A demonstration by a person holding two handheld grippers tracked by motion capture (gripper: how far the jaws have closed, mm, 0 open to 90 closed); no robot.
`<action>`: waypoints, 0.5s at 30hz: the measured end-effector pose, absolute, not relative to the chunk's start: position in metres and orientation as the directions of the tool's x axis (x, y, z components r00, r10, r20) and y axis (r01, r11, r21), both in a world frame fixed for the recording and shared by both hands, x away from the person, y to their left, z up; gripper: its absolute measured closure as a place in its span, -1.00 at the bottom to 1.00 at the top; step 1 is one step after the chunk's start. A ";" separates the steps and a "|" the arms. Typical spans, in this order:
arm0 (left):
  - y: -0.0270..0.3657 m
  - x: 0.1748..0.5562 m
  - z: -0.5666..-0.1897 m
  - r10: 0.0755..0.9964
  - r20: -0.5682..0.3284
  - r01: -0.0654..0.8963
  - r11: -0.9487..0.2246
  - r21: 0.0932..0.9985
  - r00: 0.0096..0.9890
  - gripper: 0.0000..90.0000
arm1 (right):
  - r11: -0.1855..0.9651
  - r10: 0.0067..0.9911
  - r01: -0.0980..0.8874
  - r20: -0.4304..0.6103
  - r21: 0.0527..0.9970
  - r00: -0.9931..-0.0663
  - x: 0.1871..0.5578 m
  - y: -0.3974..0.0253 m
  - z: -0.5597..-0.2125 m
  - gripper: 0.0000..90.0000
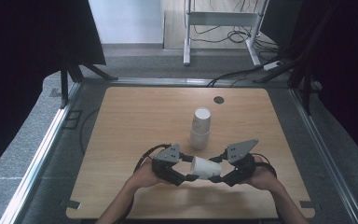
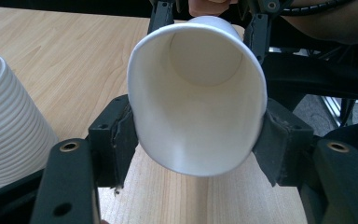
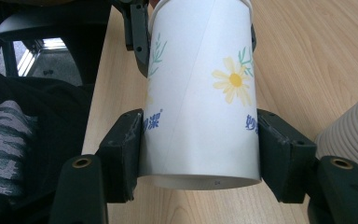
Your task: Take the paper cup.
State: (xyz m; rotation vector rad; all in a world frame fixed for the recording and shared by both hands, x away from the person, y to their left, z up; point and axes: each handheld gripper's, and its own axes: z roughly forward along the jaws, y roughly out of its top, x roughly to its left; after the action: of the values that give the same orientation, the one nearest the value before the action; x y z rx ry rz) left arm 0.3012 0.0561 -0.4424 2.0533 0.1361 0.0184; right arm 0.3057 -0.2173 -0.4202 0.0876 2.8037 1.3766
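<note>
The left hand-held gripper (image 1: 182,176) is clamped on the rim end of a white paper cup printed with yellow flowers (image 1: 206,168); the rim is squeezed slightly oval. The right hand-held gripper (image 1: 223,173) is clamped on the base end of that cup, which is held on its side between the two, just above the wooden counter (image 1: 135,116). Beyond both, a stack of white ribbed paper cups (image 1: 200,128) stands upright. A hand-over is judged in progress; one grip must be released next.

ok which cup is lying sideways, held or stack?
The held cup, clamped sideways between the left tool and right tool. The stacked cups stand upright behind it.
</note>
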 end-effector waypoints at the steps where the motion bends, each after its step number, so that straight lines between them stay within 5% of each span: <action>1: 0.056 0.301 -0.442 0.105 -0.046 0.090 -0.462 0.883 0.993 -0.20 | 0.611 0.058 0.044 0.010 0.791 -0.998 0.306 -0.217 -0.420 -0.17; 15: 0.056 0.301 -0.441 0.109 -0.037 0.084 -0.471 0.878 0.993 -0.15 | 0.611 0.063 0.051 0.015 0.790 -0.998 0.307 -0.217 -0.421 -0.18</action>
State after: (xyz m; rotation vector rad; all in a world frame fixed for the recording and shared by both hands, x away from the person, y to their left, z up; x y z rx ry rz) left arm 0.3013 0.0564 -0.4405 2.0637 0.1356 0.0287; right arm 0.3072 -0.2173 -0.4205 0.0994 2.8068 1.3747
